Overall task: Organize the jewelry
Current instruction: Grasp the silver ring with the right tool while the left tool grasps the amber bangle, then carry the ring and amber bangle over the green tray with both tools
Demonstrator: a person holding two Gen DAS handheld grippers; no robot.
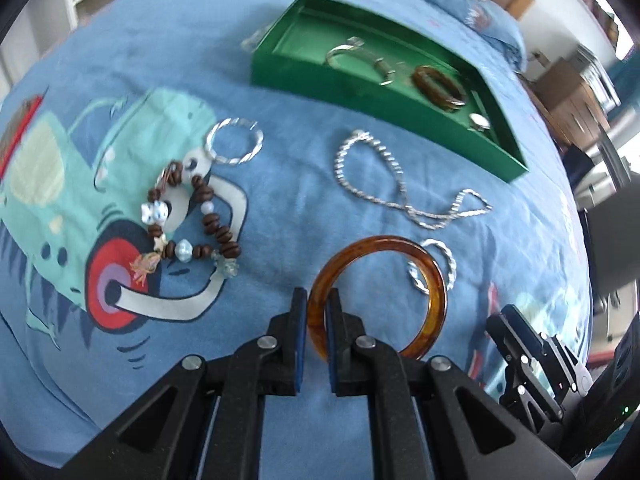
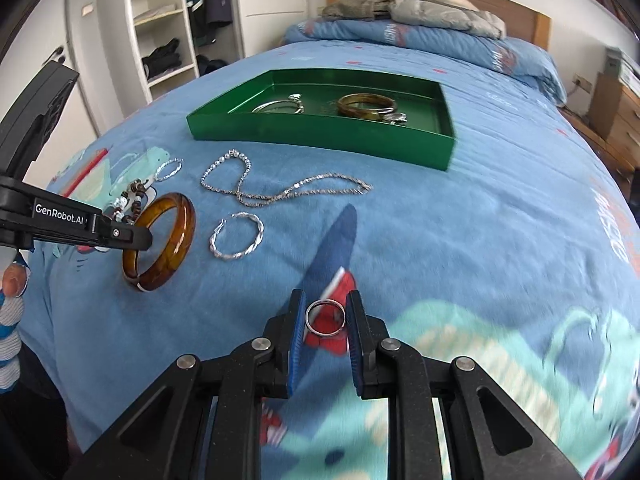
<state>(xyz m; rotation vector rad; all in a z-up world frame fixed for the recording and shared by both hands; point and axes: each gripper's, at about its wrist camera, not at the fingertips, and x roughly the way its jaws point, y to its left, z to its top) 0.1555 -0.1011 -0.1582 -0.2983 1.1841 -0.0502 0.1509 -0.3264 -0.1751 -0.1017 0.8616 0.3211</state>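
Gripping the amber bangle (image 1: pixel 434 284) in my left tongs (image 1: pixel 318 312) and a silver ring (image 2: pixel 325 317) in my right tongs (image 2: pixel 325 320), I judged the green tray (image 2: pixel 320 136) partly filled, chains unsorted.

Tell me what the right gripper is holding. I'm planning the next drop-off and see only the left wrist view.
Observer: The right gripper is shut on a small silver ring, which sits upright between its pads.
Operator: How does my bangle sit?
Observer: The left gripper pinches the amber bangle by its rim. The bangle is tilted, with its low edge at or near the blanket; I cannot tell which.
Operator: Anything between the ring and the green tray?
Observer: Only bare blue blanket. The silver chain lies off to the left in that view.
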